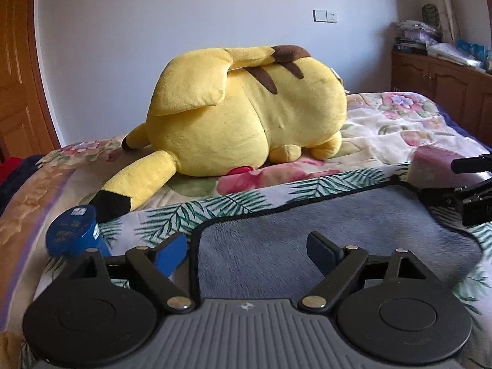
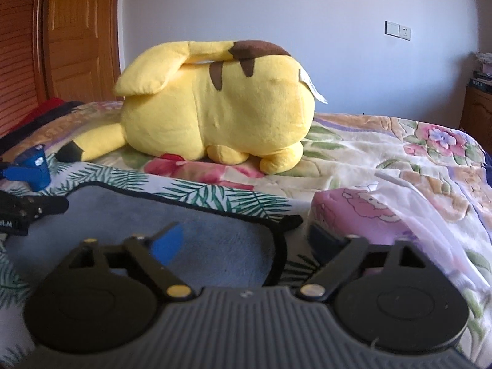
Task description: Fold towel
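A grey-blue towel (image 1: 307, 230) with a black edge lies flat on a leaf-print cloth (image 1: 190, 212) on the bed. My left gripper (image 1: 246, 249) is open, low over the towel's near left corner, one blue pad off the edge and one over the towel. My right gripper (image 2: 246, 243) is open, low over the towel (image 2: 184, 224) at its right corner; its fingers straddle the black edge. Each gripper shows at the side of the other's view: the right one (image 1: 473, 196) and the left one (image 2: 21, 212).
A big yellow plush toy (image 1: 246, 113) lies on the floral blanket (image 1: 399, 123) behind the towel. A blue cup-like object (image 1: 75, 233) stands left of the towel. A pink object (image 2: 363, 212) under white film sits right of it. A wooden cabinet (image 1: 446, 83) stands far right.
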A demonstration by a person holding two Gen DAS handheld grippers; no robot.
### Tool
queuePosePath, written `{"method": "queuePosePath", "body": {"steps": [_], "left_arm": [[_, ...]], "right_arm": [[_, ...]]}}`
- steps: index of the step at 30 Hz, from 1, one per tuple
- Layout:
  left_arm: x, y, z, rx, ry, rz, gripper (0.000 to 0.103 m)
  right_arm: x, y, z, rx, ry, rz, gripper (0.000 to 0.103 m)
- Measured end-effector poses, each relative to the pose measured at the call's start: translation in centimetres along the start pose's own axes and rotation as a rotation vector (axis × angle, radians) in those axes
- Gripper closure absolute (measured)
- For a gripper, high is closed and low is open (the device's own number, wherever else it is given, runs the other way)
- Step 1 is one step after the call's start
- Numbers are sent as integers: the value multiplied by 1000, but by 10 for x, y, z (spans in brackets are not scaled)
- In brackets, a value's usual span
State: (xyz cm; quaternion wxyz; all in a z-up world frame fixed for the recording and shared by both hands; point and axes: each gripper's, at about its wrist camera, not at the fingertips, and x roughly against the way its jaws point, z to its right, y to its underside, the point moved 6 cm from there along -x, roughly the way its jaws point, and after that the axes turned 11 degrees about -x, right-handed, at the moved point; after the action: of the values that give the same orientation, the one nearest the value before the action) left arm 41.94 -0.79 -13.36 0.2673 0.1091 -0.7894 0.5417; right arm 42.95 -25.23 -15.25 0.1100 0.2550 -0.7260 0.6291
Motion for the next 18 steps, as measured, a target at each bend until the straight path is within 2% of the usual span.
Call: {"method": "queuePosePath", "body": {"steps": [1, 10, 18], "left_arm": [[6, -1, 1, 0, 0, -4, 16], [74, -11, 9, 6, -4, 4, 4], [124, -21, 19, 9, 3, 15, 2]], "right_arm": [[4, 0, -1, 0, 7, -5, 0], [66, -9, -18, 14, -5, -4, 0], [127, -15, -29, 8, -28, 15, 0]]}}
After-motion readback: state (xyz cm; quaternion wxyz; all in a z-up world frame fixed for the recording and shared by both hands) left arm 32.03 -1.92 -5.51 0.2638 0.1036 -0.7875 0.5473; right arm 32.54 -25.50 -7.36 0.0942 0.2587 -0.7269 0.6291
